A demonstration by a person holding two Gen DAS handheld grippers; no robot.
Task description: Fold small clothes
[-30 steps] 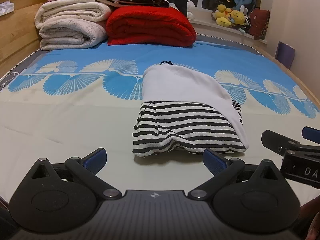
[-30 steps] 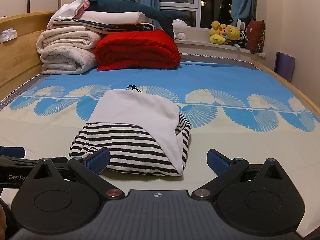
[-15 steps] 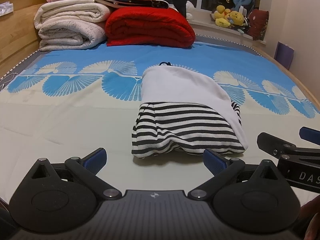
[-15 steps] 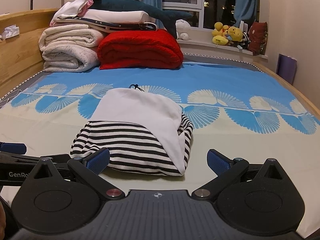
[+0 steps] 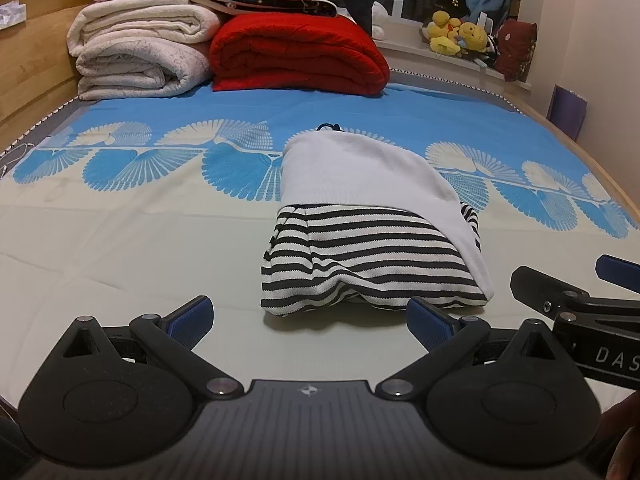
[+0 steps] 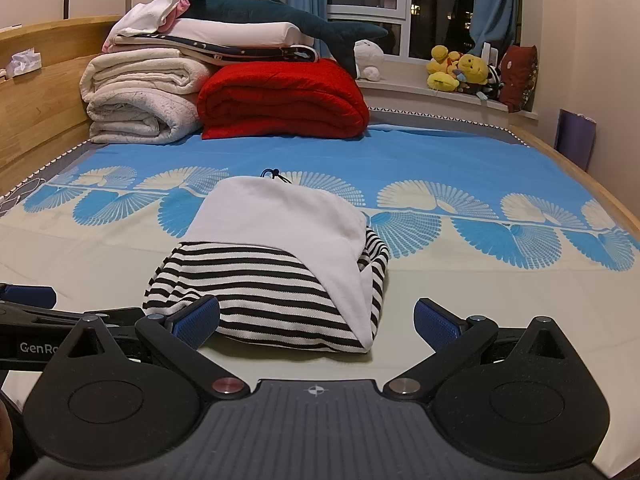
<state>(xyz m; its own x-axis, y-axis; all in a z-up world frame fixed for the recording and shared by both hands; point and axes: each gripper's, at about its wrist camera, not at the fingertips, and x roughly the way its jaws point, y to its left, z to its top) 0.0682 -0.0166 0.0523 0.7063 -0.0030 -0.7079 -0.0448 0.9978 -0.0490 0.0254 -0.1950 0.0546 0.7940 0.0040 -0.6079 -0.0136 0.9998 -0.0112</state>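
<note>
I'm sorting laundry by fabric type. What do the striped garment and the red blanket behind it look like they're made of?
The striped garment looks like a soft knit, likely cotton jersey: matte, with fine ribbed texture along the black and white stripes, and it slumps loosely. Its plain white part looks like the same kind of matte knit. The red blanket looks like plush or quilted fabric, puffy with thick rounded folds; the fibre can't be told.

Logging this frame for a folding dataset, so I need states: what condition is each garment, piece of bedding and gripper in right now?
Striped garment: folded into a compact bundle, lying on the bed.
White garment: draped over the striped one, covering its far part and right side.
Red blanket: folded, at the head of the bed.
Cream blankets: folded and stacked.
Left gripper: open, holding nothing.
Right gripper: open, holding nothing.
</note>
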